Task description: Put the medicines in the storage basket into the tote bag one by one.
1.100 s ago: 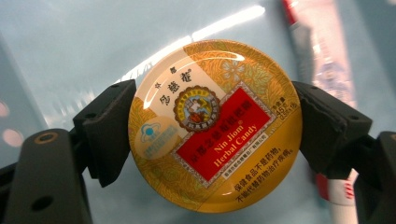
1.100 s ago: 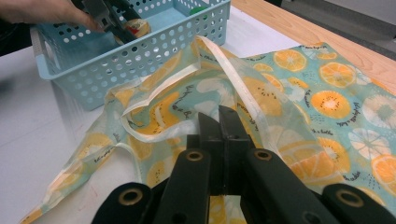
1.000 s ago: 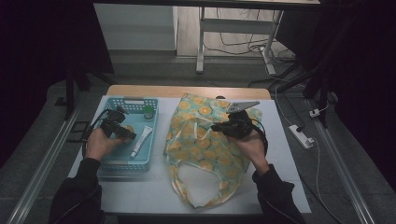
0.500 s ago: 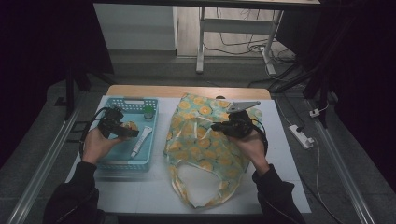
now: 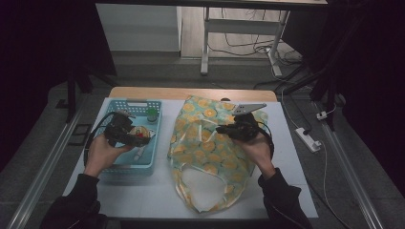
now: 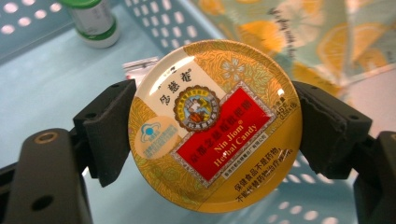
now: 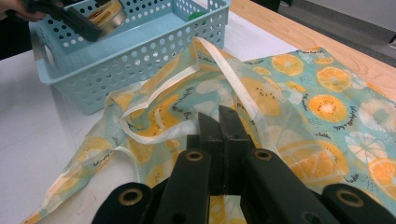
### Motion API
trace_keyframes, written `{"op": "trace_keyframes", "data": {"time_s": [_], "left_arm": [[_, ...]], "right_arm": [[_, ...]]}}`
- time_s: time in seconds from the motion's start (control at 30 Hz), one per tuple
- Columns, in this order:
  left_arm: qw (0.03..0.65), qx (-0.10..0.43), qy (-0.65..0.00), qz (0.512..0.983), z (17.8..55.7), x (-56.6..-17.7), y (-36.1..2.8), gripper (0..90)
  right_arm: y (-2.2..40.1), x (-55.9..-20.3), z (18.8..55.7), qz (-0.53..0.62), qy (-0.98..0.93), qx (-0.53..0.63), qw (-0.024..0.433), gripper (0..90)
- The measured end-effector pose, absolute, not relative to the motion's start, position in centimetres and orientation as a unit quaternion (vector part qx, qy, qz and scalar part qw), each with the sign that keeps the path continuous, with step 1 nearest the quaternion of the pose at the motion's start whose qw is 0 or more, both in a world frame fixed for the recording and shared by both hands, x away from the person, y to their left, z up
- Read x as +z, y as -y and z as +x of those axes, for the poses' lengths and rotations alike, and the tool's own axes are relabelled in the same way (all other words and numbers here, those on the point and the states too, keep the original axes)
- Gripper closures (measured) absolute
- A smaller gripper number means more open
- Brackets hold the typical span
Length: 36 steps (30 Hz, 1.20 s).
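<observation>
Nearest the person, the handle loops of the orange-print bag (image 5: 210, 157) lie on the white desk (image 5: 157, 200) toward its front edge, the bag's mouth slack and partly open. The bag spreads back across the middle of the desk, its far end close to the wooden strip at the back.

The right gripper (image 5: 229, 130) rests low over the bag's upper half, held in the person's right hand (image 5: 253, 148). In the right gripper view its fingers (image 7: 219, 123) stand pressed together, their tips at a raised fold of the fabric; whether cloth is pinched between them I cannot tell. A pale hem runs up from the tips toward the basket.

To the left, just beside the bag, sits the blue perforated basket (image 5: 125, 164). The left gripper (image 5: 142, 138) hovers over it in the left hand (image 5: 100, 152), its fingers (image 6: 109, 130) spread wide and clamped on the rim of a round gold candy tin (image 6: 215, 126) — one pad on each side of it, the printed lid with its red label facing the camera. The tin hangs clear above the basket floor.

Farther back in the basket stands a small green-capped bottle (image 5: 152, 114), upright near the far wall, and a white tube (image 5: 139, 152) lies on the floor below the tin.
</observation>
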<state>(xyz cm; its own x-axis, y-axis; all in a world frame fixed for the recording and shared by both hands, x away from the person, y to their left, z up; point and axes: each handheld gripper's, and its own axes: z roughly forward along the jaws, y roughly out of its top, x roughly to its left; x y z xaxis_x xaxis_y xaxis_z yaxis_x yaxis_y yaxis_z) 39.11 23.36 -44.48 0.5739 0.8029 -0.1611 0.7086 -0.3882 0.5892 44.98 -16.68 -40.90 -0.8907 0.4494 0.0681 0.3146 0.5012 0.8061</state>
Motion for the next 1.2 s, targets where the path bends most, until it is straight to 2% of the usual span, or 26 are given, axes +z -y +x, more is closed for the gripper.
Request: {"op": "trace_keyframes", "data": {"time_s": [0.6,1.2], "left_arm": [[0.343,0.064,-0.384,0.855,36.5,-43.6,-18.1,20.2],[0.347,0.048,-0.321,0.880,35.4,-45.1,-12.1,20.1]], "right_arm": [[16.8,-40.9,45.0,0.222,-0.862,0.450,0.078,90.0],[16.8,-40.9,45.0,0.223,-0.860,0.452,0.080,90.0]]}}
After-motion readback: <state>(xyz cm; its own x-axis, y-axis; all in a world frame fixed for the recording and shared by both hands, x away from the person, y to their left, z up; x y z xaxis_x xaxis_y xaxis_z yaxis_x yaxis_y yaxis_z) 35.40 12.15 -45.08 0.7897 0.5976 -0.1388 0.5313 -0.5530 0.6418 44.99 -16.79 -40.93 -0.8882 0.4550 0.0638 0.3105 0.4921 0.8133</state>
